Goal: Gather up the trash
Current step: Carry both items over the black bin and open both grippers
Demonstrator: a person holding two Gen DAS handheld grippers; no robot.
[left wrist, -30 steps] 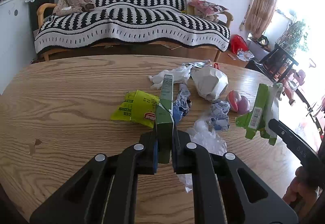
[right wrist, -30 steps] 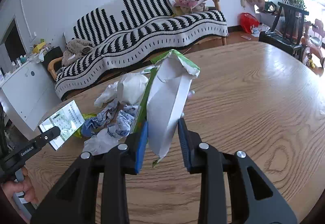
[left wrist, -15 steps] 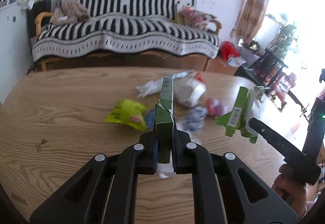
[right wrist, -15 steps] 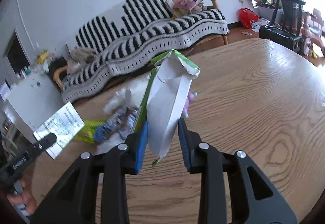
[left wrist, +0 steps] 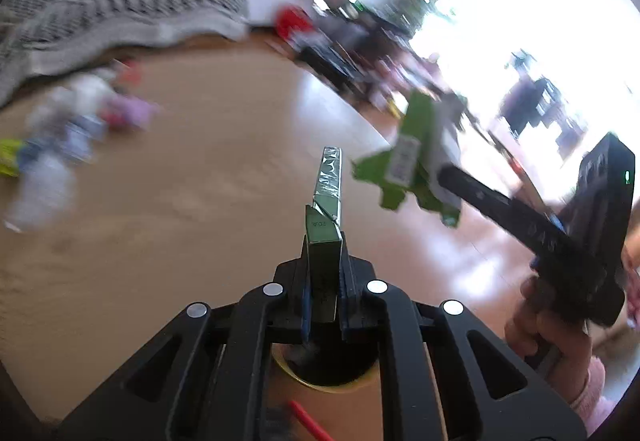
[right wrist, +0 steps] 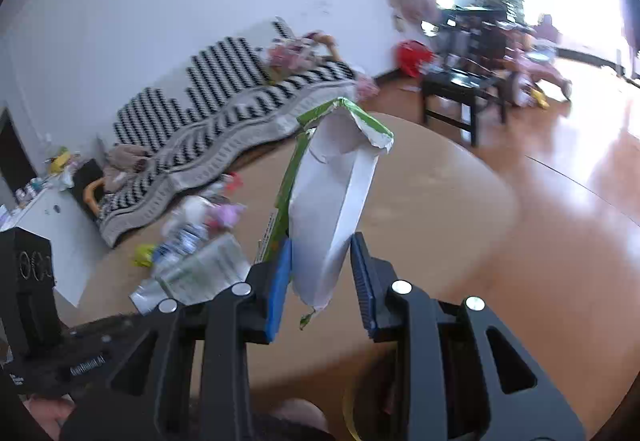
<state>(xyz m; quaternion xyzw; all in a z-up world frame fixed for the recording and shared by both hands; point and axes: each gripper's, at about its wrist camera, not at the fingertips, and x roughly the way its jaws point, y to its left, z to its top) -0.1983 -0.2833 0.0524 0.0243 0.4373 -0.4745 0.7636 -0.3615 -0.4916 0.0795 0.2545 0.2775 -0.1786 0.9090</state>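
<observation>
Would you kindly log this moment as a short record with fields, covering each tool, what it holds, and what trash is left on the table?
left tool: shut on a flattened dark green carton, held upright
right tool: shut on a torn green-and-white carton, white inside facing the camera
table: round, wooden
remaining trash: blurred pile of wrappers and crumpled paper at the far left of the table
below the left tool: dark round opening with a yellow rim, partly hidden
image quality: heavy motion blur
</observation>
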